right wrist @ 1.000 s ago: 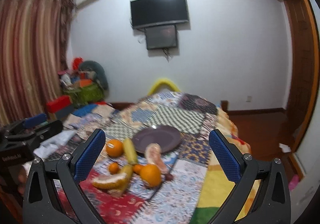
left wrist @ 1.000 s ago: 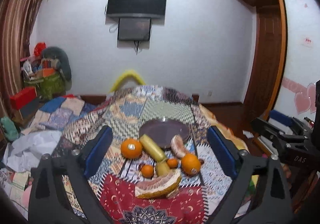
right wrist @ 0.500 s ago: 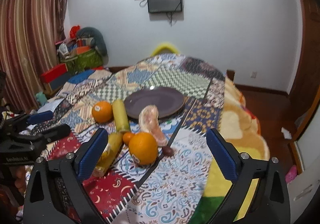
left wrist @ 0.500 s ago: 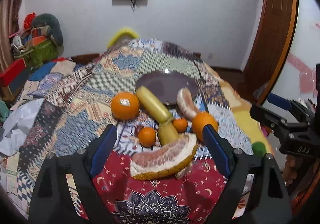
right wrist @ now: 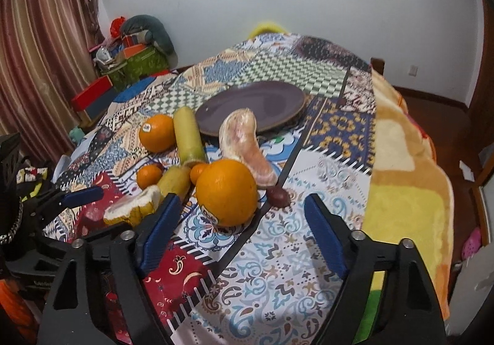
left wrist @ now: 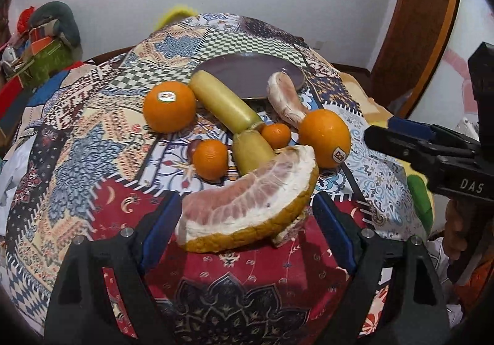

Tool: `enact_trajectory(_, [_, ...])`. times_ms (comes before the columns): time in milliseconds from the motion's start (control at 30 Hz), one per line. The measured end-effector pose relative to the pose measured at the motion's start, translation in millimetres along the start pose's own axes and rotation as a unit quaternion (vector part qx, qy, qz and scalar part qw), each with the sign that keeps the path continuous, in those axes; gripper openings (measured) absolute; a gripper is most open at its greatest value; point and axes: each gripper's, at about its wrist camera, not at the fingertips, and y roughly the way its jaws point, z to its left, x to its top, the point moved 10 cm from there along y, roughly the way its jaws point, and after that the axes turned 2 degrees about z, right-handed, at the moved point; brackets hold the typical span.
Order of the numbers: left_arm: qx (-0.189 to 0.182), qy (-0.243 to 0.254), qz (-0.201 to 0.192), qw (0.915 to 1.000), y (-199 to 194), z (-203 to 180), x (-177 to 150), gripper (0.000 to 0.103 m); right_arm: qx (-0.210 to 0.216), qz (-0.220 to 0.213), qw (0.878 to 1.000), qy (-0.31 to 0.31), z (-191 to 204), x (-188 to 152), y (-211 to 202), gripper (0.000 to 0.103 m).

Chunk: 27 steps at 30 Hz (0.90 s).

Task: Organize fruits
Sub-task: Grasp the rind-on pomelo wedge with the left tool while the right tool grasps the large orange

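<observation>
I count two big oranges, one by the plate (left wrist: 250, 75) with its sticker up (left wrist: 169, 106) and one nearer my right side (right wrist: 227, 192); two small mandarins (left wrist: 210, 159) (left wrist: 275, 135); two yellow-green banana pieces end to end (left wrist: 224, 105) (left wrist: 253, 152); two pomelo wedges, the rinded one (left wrist: 247, 209) closest to me and a peeled one (right wrist: 244, 146) leaning on the plate's rim; and one small dark fruit (right wrist: 278, 196) I can't identify. All lie on the patchwork quilt (left wrist: 92, 141) of the bed; the purple plate is bare.

From the right camera the rinded wedge is mostly hidden behind my finger.

My left hand-held gripper (left wrist: 247, 221) is spread, its pads flanking the rinded wedge without touching it. My right hand-held gripper (right wrist: 239, 220) is spread too, its jaws having just been closing, with the nearer orange just ahead of the tips, not pinched.

Compared with a second ago, both cameras have dropped and tipped downward, so the fruit looms larger and the television has slid to the top edge.
</observation>
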Motion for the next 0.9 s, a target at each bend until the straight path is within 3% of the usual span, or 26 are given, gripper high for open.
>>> enact_trajectory(233, [-0.001, -0.008, 0.017, 0.9998, 18.2, 0.4, -1.5, 0.087, 0.026, 0.029, 0.999, 0.007, 2.3, -9.3, 17.8, 0.070])
enact_trajectory(433, [-0.006, -0.017, 0.006, 0.9998, 14.9, 6.1, 4.5, 0.072, 0.035, 0.046, 0.998, -0.003, 9.7, -11.1, 33.9, 0.063])
enact_trajectory(567, [0.018, -0.029, -0.006, 0.9994, 11.9, 23.1, 15.2, 0.060, 0.035, 0.050, 0.998, -0.009, 12.8, -11.1, 39.7, 0.055])
enact_trajectory(733, [0.031, -0.042, -0.003, 0.9986, 17.4, 42.9, 18.3, 0.060, 0.036, 0.052, 0.998, -0.010, 12.2, -8.8, 42.8, 0.053])
enact_trajectory(900, [0.044, -0.010, 0.006, 0.9990, 23.4, 42.7, 14.2, 0.063, 0.038, 0.052, 0.998, -0.011, 14.3, -8.4, 43.9, 0.053])
